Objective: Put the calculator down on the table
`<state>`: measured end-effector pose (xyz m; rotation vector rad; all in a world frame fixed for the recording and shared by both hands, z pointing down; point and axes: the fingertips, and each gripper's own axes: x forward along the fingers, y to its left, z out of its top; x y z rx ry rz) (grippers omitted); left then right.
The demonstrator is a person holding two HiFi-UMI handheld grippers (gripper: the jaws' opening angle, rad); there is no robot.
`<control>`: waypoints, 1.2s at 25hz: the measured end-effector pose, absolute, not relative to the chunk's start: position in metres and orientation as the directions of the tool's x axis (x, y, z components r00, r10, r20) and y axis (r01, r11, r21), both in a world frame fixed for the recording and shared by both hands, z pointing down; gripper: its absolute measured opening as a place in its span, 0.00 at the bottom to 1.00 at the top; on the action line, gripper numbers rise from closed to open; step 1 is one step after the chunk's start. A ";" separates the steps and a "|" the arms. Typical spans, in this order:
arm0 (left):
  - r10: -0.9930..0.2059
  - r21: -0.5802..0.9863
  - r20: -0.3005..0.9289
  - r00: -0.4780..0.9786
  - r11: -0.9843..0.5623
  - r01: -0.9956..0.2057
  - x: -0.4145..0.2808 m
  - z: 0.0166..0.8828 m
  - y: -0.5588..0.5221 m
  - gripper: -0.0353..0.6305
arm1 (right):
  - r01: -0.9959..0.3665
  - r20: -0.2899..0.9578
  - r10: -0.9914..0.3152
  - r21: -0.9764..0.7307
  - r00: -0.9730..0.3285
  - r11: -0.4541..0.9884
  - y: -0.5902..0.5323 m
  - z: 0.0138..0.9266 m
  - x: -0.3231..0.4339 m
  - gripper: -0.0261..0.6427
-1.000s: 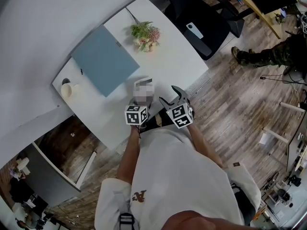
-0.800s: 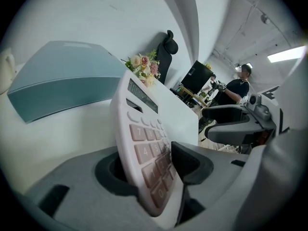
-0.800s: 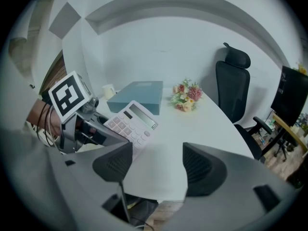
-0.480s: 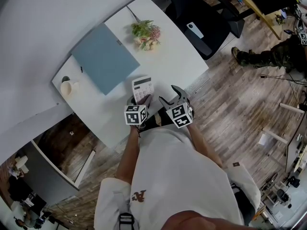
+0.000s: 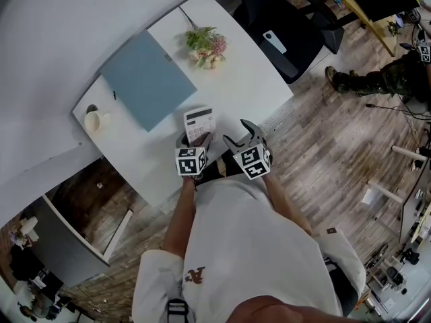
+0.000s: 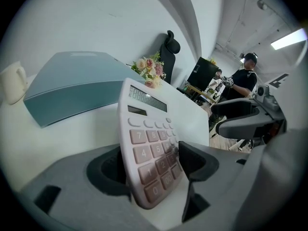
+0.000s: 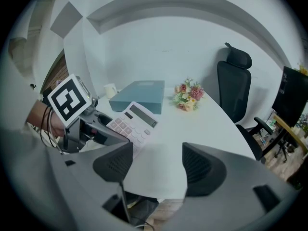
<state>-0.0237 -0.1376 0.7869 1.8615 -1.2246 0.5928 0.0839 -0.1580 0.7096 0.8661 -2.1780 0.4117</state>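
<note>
The left gripper [image 6: 153,165] points forward and down at the near edge of the table [image 5: 249,79], held out at the end of a bare forearm [image 5: 178,221] that reaches up from the person's body in the head view. Its jaws are opening and already stand wide. The near end of the calculator [image 6: 144,129] sits between them, keys up and tipped a little to one side, not pinched. The rest of the calculator stretches away from the jaws over the white tabletop, display end farthest. Beyond the jaws and to their left lies a blue folder [image 6: 72,83], with a mug [image 6: 12,83] further left and flowers [image 6: 149,71] straight ahead past the calculator.

The right gripper [image 7: 156,165] is held just beside the left one, tilted down the same way. Its jaws stand well apart with only bare tabletop between them. The calculator lies ahead and to the left of them.
</note>
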 end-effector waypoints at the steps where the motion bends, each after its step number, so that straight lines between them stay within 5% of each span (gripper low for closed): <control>1: -0.528 0.367 0.742 0.414 -0.197 -0.909 -0.025 0.787 -0.138 0.54 | -0.693 0.741 -0.454 -0.022 -0.496 0.721 -0.158 0.710 0.083 0.52; 30: -0.548 0.246 0.773 0.320 -0.206 -0.947 -0.044 0.796 -0.139 0.67 | -0.685 0.750 -0.450 -0.006 -0.485 0.728 -0.154 0.711 0.072 0.52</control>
